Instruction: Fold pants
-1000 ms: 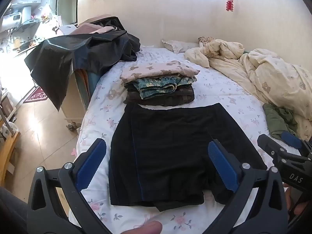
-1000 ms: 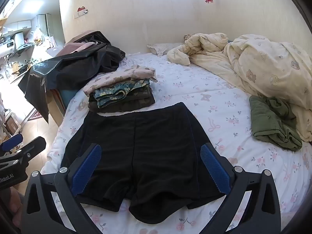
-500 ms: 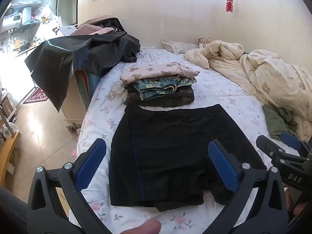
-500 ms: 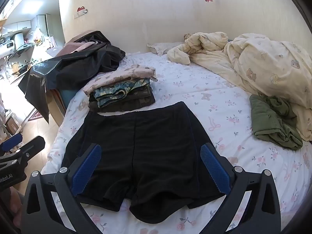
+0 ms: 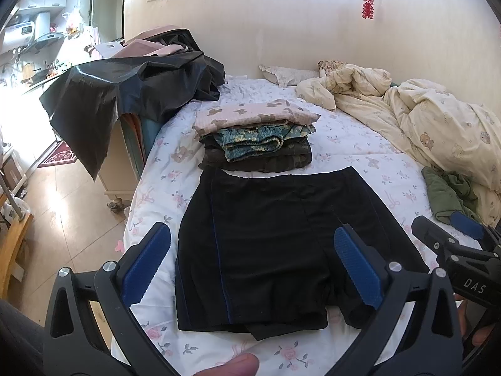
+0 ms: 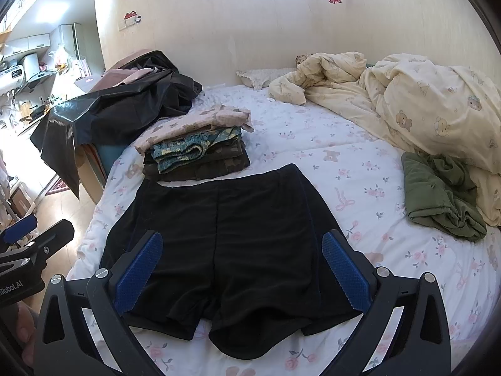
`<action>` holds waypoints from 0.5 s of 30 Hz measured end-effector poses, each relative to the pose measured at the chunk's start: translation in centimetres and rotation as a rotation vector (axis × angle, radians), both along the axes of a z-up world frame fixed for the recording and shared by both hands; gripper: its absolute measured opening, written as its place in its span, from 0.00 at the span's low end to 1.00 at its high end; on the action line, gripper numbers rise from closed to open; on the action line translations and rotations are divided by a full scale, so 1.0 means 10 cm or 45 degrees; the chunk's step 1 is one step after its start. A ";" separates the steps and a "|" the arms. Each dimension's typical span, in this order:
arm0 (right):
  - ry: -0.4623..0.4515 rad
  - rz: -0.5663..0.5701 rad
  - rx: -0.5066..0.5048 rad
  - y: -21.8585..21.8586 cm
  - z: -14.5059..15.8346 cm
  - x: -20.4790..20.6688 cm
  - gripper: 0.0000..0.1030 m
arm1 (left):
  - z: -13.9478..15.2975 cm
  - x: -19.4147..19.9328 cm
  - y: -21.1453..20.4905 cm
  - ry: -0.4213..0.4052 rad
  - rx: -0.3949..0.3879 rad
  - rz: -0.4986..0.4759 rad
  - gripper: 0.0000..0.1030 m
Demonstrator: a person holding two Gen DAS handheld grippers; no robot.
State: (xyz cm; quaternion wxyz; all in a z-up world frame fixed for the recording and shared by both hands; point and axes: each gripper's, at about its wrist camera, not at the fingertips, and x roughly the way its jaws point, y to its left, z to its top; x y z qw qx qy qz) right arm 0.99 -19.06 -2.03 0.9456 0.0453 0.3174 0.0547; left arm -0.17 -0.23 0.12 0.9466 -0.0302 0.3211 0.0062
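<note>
Both claws, left claw [image 5: 252,264] and right claw [image 6: 241,268], wide open, empty, above black shorts [image 6: 225,235].

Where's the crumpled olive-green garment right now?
The crumpled olive-green garment lies on the floral bedsheet at the right of both views, against the cream bear-print duvet, well right of the black shorts.

The black sheet [image 5: 131,94] hides the cabinet top beneath it. The kitchen clutter [image 5: 34,72] is too small to tell. The quilt [image 6: 438,106] runs off the right edge.
</note>
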 end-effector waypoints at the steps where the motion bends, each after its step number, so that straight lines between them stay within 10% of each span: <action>1: 0.001 0.000 0.001 -0.01 0.00 0.00 1.00 | 0.00 0.00 -0.01 0.000 0.002 0.001 1.00; 15: 0.011 0.006 0.007 0.00 -0.02 0.00 1.00 | 0.00 -0.02 0.00 -0.006 0.006 0.005 1.00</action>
